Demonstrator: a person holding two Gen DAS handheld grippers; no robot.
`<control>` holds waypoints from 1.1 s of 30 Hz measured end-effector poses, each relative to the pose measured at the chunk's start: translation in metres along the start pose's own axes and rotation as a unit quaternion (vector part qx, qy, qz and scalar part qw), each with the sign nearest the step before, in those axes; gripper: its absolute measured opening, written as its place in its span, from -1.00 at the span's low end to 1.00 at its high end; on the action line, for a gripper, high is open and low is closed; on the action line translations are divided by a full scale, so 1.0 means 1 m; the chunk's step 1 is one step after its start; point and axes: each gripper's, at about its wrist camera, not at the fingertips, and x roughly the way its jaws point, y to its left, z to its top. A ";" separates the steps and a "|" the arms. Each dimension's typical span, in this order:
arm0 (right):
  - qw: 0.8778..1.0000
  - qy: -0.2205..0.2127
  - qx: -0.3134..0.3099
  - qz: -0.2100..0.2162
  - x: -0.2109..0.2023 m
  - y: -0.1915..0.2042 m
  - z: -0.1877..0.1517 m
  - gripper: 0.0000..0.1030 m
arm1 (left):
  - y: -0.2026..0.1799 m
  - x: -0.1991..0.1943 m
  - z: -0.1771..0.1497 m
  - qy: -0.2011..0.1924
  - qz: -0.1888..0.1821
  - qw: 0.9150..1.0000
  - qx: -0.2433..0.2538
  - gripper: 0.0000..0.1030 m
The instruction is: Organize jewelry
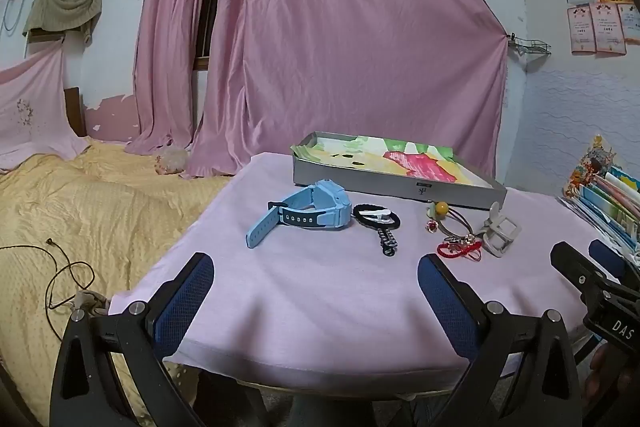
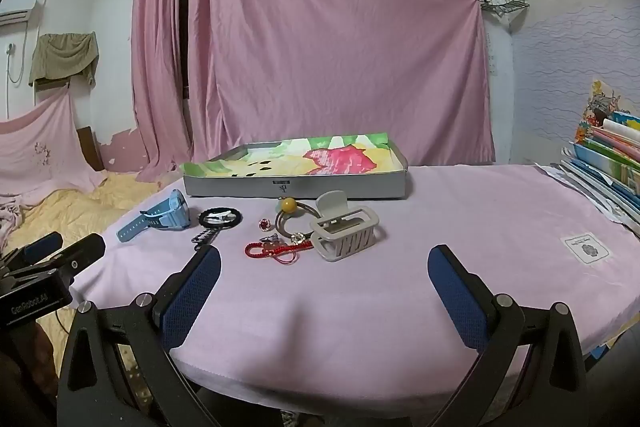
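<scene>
Pink-clothed desk (image 2: pixel 360 287) holds every trinket loose beyond both wide, empty jaws; the grey tray (image 2: pixel 296 185) looks unfilled, sorting unstarted.

"DAS" on right hand-held gripper (image 1: pixel 580 269).

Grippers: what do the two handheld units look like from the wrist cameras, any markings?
Both the left gripper and right gripper have black angular frames with silver bolts and blue mesh-textured pads. White lettering marks each body, only partly readable. No cables or sleeves are visible.
</scene>
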 end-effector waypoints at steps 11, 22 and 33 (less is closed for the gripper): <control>1.000 0.002 0.001 0.000 0.002 0.000 -0.001 0.98 | 0.001 0.000 0.000 0.000 -0.002 1.000 0.000 0.99; 1.000 0.001 0.002 0.001 0.001 0.000 -0.001 0.98 | 0.001 0.000 0.000 -0.001 -0.001 1.000 0.001 0.99; 1.000 0.001 0.002 0.000 0.001 0.000 0.000 0.98 | 0.001 0.001 0.000 -0.001 -0.001 1.000 0.001 0.99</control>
